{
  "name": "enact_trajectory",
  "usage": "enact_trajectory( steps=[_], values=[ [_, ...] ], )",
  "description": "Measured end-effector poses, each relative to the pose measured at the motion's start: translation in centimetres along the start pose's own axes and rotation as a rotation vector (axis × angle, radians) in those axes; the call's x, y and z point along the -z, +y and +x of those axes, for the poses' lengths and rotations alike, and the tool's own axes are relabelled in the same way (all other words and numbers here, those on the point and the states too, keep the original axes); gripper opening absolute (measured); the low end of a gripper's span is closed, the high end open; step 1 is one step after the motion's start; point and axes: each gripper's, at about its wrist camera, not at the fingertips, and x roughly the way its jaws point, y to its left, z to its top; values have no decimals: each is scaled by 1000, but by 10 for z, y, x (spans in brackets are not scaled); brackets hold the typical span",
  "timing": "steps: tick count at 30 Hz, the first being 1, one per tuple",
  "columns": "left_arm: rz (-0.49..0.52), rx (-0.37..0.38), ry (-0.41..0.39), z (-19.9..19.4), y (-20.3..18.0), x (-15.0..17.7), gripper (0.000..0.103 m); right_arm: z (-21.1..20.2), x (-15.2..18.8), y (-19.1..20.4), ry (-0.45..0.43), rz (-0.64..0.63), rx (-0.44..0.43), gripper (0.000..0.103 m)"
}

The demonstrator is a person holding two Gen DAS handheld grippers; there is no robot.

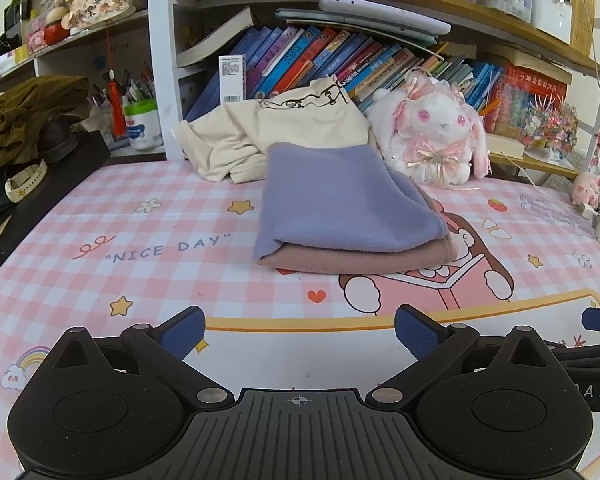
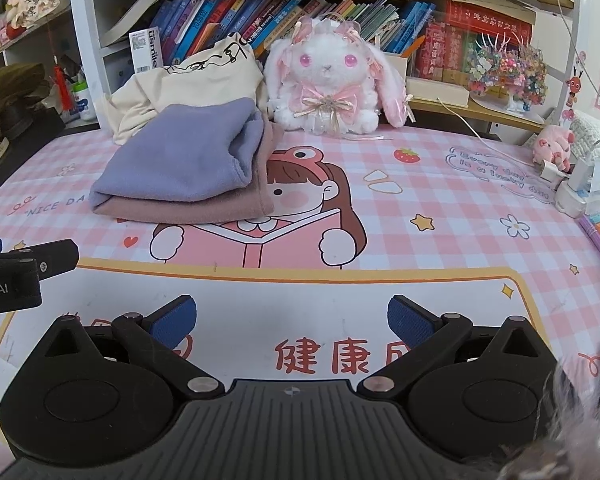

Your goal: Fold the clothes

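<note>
The left gripper [image 1: 298, 330] hovers over the near part of the pink checked desk mat [image 1: 172, 280], its blue-padded fingers [image 1: 184, 330] spread wide with nothing between them. The right gripper [image 2: 292, 320] sits just to its right, also low over the mat's white panel, and its fingers [image 2: 410, 322] are likewise spread apart and hold nothing. Part of the left gripper shows at the left edge of the right wrist view.

Farther in, near the middle of the mat, a folded purple cloth [image 1: 340, 204] lies flat on top of a folded dusty-pink cloth [image 1: 360, 258], the two forming a neat stack well apart from both grippers. Behind the stack, touching its far edge, a cream garment [image 1: 260, 136] with a black line drawing sits crumpled against the bookshelf [image 1: 340, 60]. Just to the right of the cream garment a white and pink plush rabbit [image 2: 328, 80] sits upright on the mat's far edge. A small pink plush pig [image 2: 552, 146] lies far right, and an olive-brown garment [image 1: 24, 116] is heaped at the far left, off the mat.
</note>
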Motion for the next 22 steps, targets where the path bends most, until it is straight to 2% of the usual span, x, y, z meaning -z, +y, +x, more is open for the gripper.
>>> enact_trajectory(
  steps=[22],
  values=[
    [-27,41,25,7,4,-1,103,3,-3,2,18,-3,-4,103]
  ],
)
